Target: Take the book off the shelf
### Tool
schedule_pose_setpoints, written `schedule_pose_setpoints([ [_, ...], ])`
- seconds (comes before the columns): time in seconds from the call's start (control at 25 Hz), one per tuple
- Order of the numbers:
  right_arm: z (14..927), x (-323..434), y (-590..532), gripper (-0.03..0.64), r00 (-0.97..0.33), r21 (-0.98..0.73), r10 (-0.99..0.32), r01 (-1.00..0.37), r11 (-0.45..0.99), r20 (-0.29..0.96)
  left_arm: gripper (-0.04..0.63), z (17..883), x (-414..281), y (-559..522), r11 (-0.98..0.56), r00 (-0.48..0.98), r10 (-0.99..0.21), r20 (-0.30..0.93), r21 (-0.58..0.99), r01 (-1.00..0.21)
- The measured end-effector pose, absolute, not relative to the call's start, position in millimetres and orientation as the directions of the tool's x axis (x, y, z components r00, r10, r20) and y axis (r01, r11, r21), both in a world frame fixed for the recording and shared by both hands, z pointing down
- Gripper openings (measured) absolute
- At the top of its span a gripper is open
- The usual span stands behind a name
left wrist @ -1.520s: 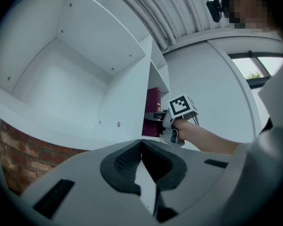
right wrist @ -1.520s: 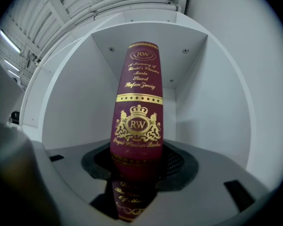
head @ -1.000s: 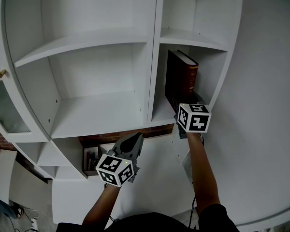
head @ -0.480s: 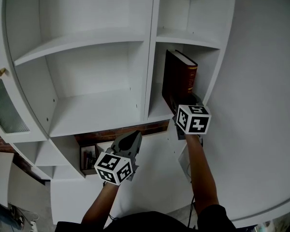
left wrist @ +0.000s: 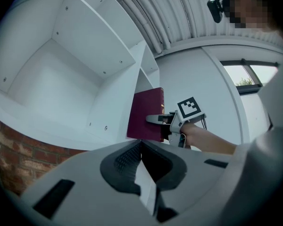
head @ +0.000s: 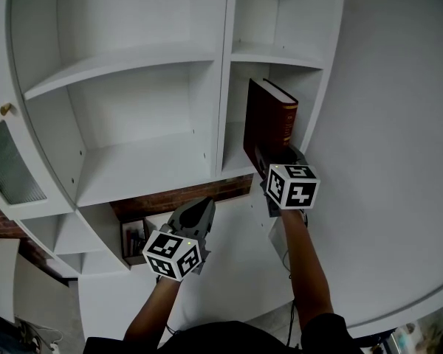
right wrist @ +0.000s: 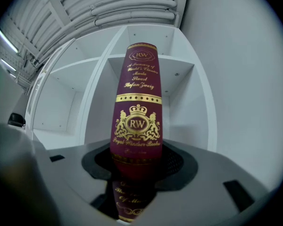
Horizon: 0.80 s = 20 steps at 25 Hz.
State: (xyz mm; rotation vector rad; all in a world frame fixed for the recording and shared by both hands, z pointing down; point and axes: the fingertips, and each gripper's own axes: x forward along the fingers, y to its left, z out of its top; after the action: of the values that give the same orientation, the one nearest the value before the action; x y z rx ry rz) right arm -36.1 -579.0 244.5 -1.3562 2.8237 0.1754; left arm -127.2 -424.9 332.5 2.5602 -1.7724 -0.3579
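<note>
A thick dark red book (head: pixel 269 122) with gold print on its spine (right wrist: pixel 136 119) stands upright at the front of the right-hand shelf compartment (head: pixel 235 169). My right gripper (head: pixel 275 158) is shut on the lower end of the spine, one jaw on each cover. In the left gripper view the book (left wrist: pixel 146 114) shows sticking out past the compartment's side wall, with the right gripper (left wrist: pixel 161 119) on it. My left gripper (head: pixel 198 214) hangs lower and to the left, shut and holding nothing.
The white shelf unit (head: pixel 133 57) has wide bare compartments on the left. A glazed door with a brass knob (head: pixel 7 109) stands at the far left. A strip of brick wall (head: pixel 177 196) and a low rack with books (head: pixel 136 240) lie below.
The right gripper has drawn the book a little outward from its compartment, toward me. The left gripper has stayed about where it was.
</note>
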Motion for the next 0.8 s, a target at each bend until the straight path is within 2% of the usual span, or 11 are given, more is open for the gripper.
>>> schedule_pose_setpoints([
  [0.8, 249.1, -18.1, -487.8, 0.230, -0.555, 0.082, -0.829, -0.832, 0.549, -0.069, 0.015, 340.8, -126.6, -363.0, -0.459, 0.436, -0.886, -0.158, 0.157, -0.875],
])
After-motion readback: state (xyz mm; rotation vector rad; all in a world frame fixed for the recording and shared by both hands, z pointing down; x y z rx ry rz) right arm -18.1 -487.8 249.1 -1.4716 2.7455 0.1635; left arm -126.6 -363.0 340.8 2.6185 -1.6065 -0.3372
